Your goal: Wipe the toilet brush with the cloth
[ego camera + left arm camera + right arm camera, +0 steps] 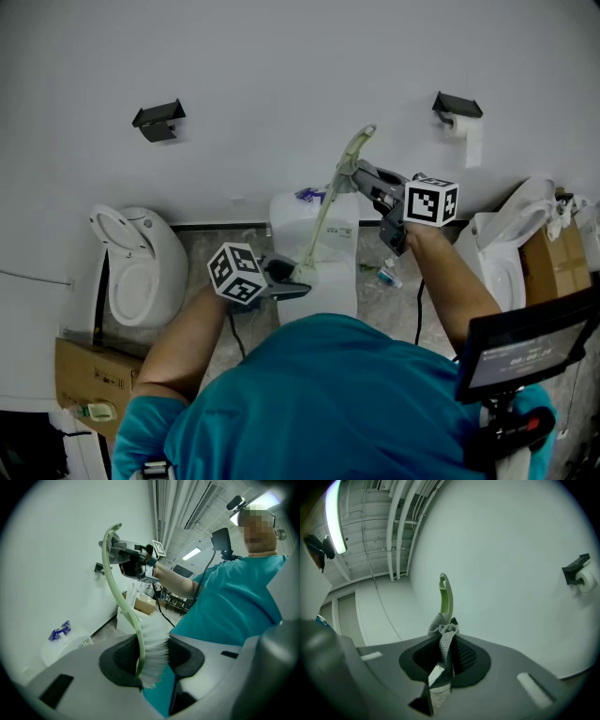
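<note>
The toilet brush (328, 211) is pale green with white bristles (154, 656), and it stands tilted in front of the white wall. My left gripper (298, 281) is shut on its bristle end (150, 663), low down. The curved handle (117, 588) rises from there to its tip (367, 131). A grey mesh cloth (445, 637) is bunched around the upper handle (446, 597), and my right gripper (443, 641) is shut on it. In the head view the right gripper (352, 172) sits just below the handle tip. It also shows at the top of the left gripper view (126, 555).
A white toilet (141, 267) stands at the left, a tank (305, 234) with a blue wrapper (309, 195) in the middle, and another toilet (511, 244) at the right. Cardboard boxes (89, 375) (558, 262) flank them. A toilet-paper holder (459, 112) hangs on the wall. A screen (530, 352) is at the lower right.
</note>
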